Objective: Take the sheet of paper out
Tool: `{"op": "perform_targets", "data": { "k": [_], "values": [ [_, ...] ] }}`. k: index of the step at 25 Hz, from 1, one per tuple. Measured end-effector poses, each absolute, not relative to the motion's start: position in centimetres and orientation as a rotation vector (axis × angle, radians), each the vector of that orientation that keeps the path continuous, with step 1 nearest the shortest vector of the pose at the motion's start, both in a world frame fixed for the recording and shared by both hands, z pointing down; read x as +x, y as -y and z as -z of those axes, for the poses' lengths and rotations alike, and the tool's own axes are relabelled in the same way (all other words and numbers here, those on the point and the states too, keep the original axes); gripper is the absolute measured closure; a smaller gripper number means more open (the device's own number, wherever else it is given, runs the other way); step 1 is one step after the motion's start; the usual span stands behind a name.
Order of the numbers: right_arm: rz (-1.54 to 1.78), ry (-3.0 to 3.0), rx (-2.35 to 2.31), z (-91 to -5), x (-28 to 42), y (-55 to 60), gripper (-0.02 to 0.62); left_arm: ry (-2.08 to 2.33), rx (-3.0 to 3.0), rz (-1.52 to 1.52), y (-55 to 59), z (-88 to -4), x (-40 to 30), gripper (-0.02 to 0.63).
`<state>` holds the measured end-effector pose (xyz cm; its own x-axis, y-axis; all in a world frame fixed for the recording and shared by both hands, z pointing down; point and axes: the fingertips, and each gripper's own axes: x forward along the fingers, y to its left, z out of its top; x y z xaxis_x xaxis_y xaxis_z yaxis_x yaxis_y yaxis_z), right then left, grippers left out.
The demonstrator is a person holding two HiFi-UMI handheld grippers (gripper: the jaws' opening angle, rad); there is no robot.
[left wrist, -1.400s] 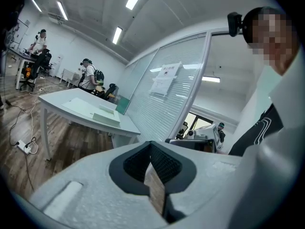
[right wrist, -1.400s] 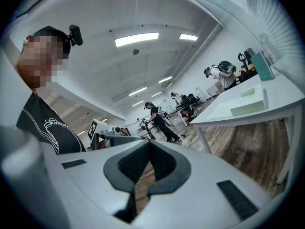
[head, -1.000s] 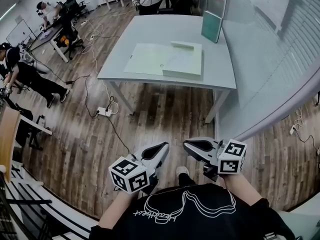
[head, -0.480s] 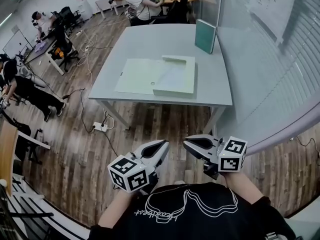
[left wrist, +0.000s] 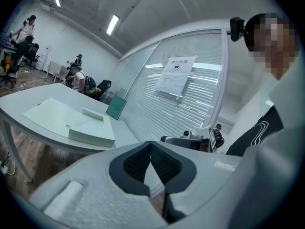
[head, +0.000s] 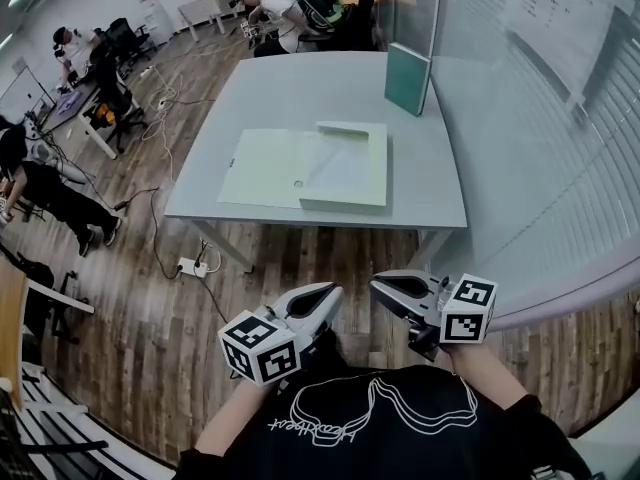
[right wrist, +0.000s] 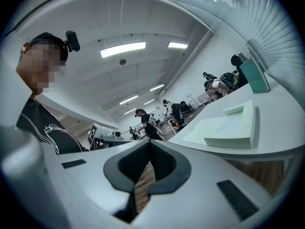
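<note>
At the lower middle of the head view, the left gripper [head: 328, 294] and right gripper [head: 380, 288] hang side by side above the wooden floor [head: 250, 298], each with its jaws pressed together on nothing. Both are well apart from the grey worktop [head: 300, 88] at the upper centre. There a pale green document box [head: 362, 190] lies open, and the sheet of paper [head: 340, 163] rests inside its tray. A teal board [head: 407, 78] stands upright at the worktop's far right, beside a glass partition [head: 520, 128]. Other people [head: 40, 183] work at the upper left.
</note>
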<state>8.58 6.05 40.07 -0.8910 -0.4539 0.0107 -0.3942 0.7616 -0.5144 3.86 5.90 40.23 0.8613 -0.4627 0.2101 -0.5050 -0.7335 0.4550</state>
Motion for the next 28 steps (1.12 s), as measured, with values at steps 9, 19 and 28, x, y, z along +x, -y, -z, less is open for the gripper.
{"op": "perform_targets", "data": {
  "k": [9, 19, 28],
  "values": [
    [0.774, -2.774, -0.808, -39.2, 8.3, 3.3, 0.584, 0.597, 2.561, -0.126, 4.2, -39.1, 3.2, 0.594],
    [0.765, -2.683, -0.952, -37.7, 6.5, 13.6, 0.586, 0.451, 2.591, -0.167, 15.1, -37.4, 1.4, 0.594],
    [0.785, -2.610, -1.048, -38.2, 6.1, 20.9, 0.584, 0.338, 2.581, -0.215, 22.8, -38.4, 1.0, 0.594]
  ]
}}
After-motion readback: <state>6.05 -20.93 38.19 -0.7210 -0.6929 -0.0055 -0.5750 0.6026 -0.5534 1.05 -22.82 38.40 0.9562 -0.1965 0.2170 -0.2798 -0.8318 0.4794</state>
